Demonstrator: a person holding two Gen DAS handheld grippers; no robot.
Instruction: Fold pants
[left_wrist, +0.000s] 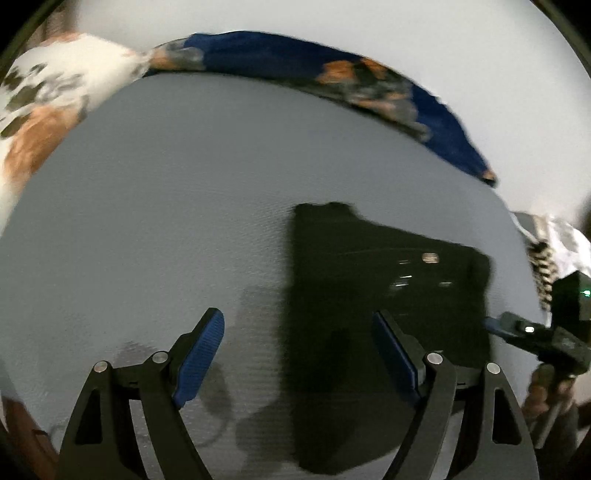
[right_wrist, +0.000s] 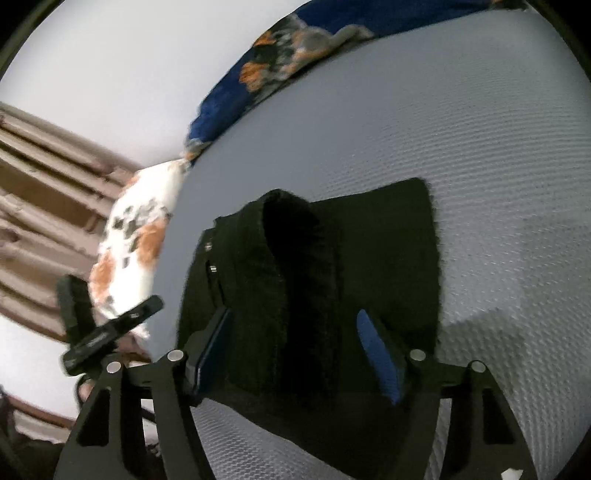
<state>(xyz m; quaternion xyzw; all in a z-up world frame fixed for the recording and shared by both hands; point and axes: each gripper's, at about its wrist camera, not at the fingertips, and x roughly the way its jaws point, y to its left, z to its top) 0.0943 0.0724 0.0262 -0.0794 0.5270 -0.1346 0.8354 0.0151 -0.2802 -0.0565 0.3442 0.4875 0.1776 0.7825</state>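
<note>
Both claws (left_wrist: 297, 356) (right_wrist: 295, 349) gape above folded black pants (right_wrist: 332, 266) on grey mattress (left_wrist: 155, 206).

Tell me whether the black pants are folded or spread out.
Folded: the pants lie as a compact, layered rectangle on the grey bed.

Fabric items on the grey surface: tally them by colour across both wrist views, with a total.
Black: 1, the folded pants
Blue with orange patches: 1, the cloth along the far edge
White with orange and dark patches: 1, the cloth beside it
Total: 3
</note>
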